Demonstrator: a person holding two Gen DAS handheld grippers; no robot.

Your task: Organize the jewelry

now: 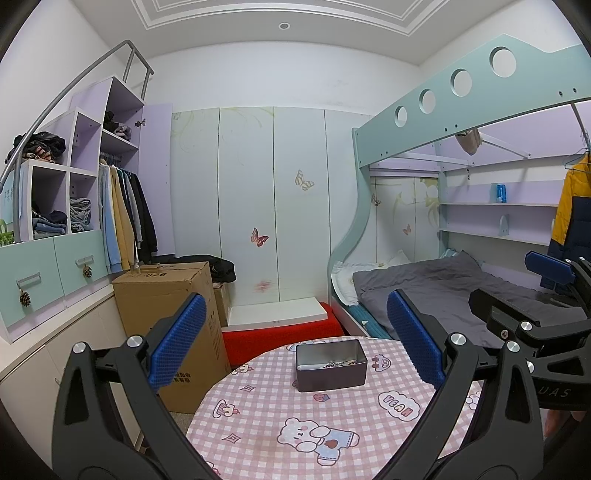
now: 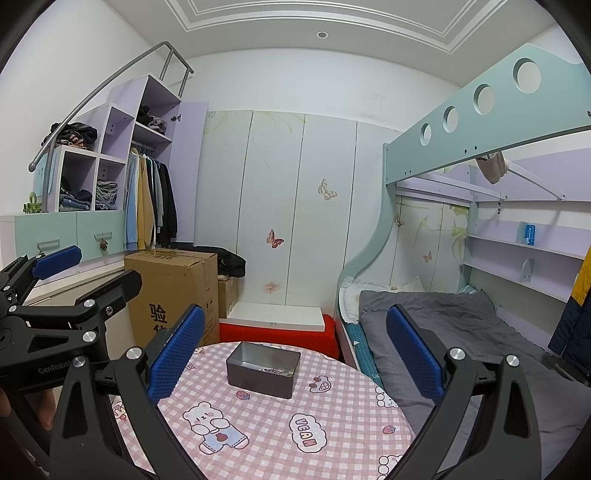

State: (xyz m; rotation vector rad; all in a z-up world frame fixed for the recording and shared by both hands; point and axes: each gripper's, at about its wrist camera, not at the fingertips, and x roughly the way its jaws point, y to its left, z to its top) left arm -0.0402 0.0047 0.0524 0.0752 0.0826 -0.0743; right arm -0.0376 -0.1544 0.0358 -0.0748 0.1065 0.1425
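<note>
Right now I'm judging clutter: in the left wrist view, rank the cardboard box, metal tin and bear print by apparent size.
1. cardboard box
2. metal tin
3. bear print, close to the tin; nearness to the camera makes that pair unsure.

The left gripper (image 1: 295,347) and right gripper (image 2: 295,350) were held side by side, jaws spread wide, gripping nothing.

You face a white wardrobe (image 1: 273,206) with butterfly stickers along the far wall. To your left stand lilac shelves (image 1: 88,162) of folded clothes, a rail of hanging coats (image 1: 125,214) and a cardboard box (image 1: 166,314). To your right a mint bunk bed (image 1: 461,96) holds a grey duvet (image 1: 436,288). A recessed lamp (image 1: 284,26) sits in the moulded ceiling.
</note>
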